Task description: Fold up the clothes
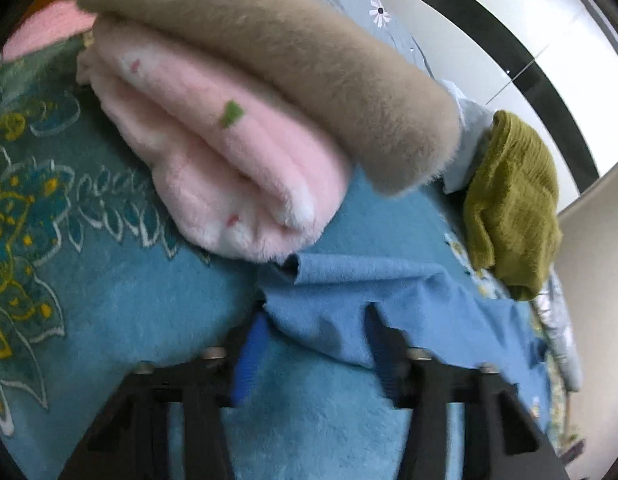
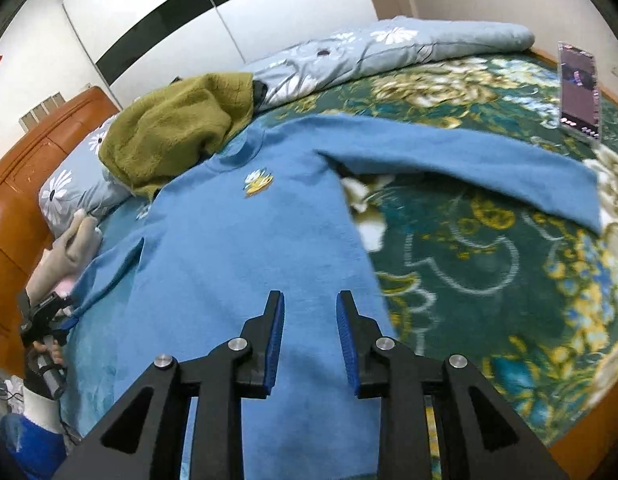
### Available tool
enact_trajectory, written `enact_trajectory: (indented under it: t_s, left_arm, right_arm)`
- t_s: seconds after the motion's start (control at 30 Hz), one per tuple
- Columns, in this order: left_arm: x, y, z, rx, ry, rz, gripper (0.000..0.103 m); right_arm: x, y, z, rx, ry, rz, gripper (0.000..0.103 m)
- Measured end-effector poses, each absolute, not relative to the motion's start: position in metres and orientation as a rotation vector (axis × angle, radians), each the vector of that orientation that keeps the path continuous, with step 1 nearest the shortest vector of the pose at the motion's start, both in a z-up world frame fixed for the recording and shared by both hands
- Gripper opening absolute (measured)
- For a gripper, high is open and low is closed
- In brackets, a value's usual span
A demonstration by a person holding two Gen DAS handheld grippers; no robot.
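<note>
Two grippers over a bed: the blue sweater point(image 2: 237, 248) lies spread flat on the floral bedspread point(image 2: 489, 272), front up with a small yellow emblem point(image 2: 258, 182) on the chest, one sleeve point(image 2: 469, 160) stretched out to the side across the bedspread. Right gripper point(image 2: 310, 336) hovers above the lower body of the sweater, jaws apart, nothing between the pads. Left gripper point(image 1: 315, 348) at the other sleeve's end point(image 1: 349, 296), fabric draped over and between its fingers, jaws spread wide with a gap showing, can't tell if the cloth is actually pinched. Just past that sleeve, a folded pink fleece point(image 1: 229, 168) with a tan fleece point(image 1: 269, 60) stacked on top of it. Olive green garment point(image 2: 177, 132) bunched near the sweater's collar, touching it, resting partly on the grey flowered quilt point(image 2: 369, 52). Phone point(image 2: 580, 92) lies on the bedspread, well apart from the sweater. Orange wooden headboard point(image 2: 25, 184) at the edge
</note>
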State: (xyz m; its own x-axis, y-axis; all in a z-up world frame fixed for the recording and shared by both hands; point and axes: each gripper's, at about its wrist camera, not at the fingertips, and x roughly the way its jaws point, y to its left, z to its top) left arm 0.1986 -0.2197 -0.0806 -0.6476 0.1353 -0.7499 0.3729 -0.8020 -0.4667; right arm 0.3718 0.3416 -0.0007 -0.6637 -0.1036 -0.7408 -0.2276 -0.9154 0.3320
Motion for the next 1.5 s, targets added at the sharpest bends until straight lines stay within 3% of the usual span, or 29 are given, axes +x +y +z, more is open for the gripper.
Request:
enact_trajectory:
  t_s: [0.07,0.1,0.27,0.4,0.67,0.83,0.97,1.17,1.5]
  left_arm:
    - [0.195,-0.219,-0.083,1.217,0.907,-2.557,0.009]
    - [0.194,-0.219,-0.084,1.218,0.902,-2.557,0.008]
    - [0.199,-0.204,-0.068,1.186,0.846,-2.641,0.006]
    - [0.198,-0.172,-0.022,1.111,0.758,-2.837,0.006]
    - [0.150,-0.056,0.105,0.896,0.657,-3.355,0.006]
    - [0.124,0.041,0.141,0.904,0.562,-3.576,0.006]
    - [0.095,0.129,0.127,1.117,0.519,-3.631,0.006]
    - [0.069,0.233,0.053,1.510,0.383,-3.533,0.006]
    - [0.089,0.332,-0.029,1.849,0.127,-3.420,0.006]
  right_arm:
    - [0.368,0.338,-0.003,-1.272,0.618,2.738,0.028]
    - [0.366,0.337,-0.004,-1.278,0.615,2.740,0.028]
    - [0.364,0.341,-0.008,-1.280,0.622,2.738,0.028]
    - [0.368,0.352,-0.015,-1.283,0.661,2.714,0.028]
    - [0.378,0.375,-0.016,-1.239,0.721,2.697,0.028]
    - [0.385,0.389,-0.013,-1.201,0.743,2.687,0.028]
    - [0.389,0.399,-0.015,-1.187,0.768,2.669,0.028]
    - [0.396,0.411,-0.025,-1.202,0.795,2.634,0.028]
    - [0.404,0.429,-0.041,-1.232,0.831,2.608,0.028]
